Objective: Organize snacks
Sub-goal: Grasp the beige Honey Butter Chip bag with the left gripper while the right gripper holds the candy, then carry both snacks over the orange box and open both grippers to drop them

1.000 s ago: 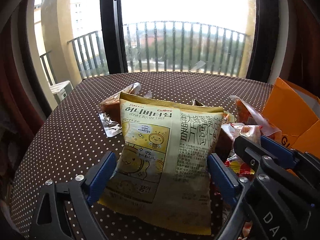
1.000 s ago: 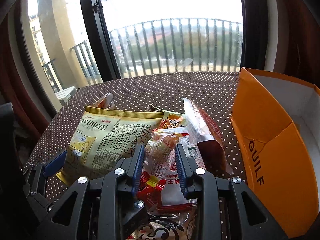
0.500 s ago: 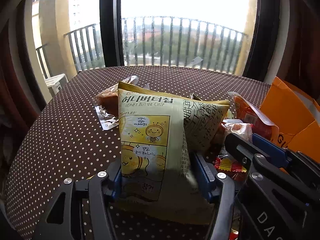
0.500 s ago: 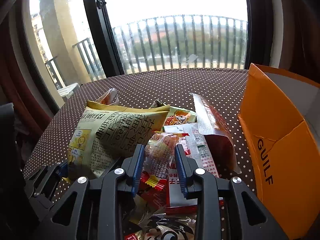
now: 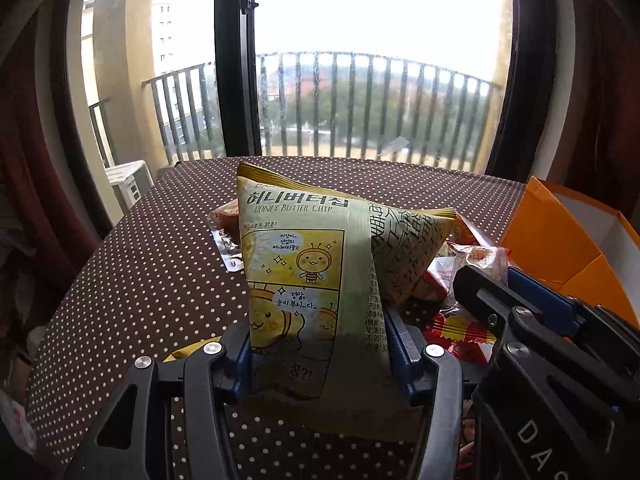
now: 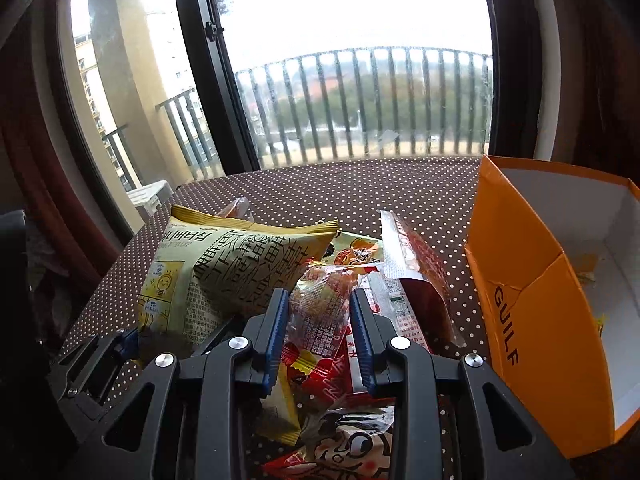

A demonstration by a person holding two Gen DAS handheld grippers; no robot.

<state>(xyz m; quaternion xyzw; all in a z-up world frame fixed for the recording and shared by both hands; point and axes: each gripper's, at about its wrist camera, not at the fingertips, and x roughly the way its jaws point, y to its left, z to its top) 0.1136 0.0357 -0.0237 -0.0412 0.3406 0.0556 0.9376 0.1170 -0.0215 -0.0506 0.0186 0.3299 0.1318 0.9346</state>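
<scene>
— So, where is the yellow foil chip bag (image 5: 316,280) with the cartoon bee?

— Centre of the left wrist view, squeezed between the left gripper's (image 5: 320,354) blue pads, whose jaws are closing on it.

— And the right gripper (image 6: 318,334)?

— Lower centre of its own view, narrowly parted, clamping a clear crinkly snack packet (image 6: 320,308). The orange cardboard box (image 6: 532,320) stands at right on the brown dotted tablecloth (image 6: 360,188).

One yellow chip bag (image 5: 308,280), one orange box (image 6: 532,300), several smaller snack packets (image 6: 324,308), two tools (image 6: 318,332).
</scene>
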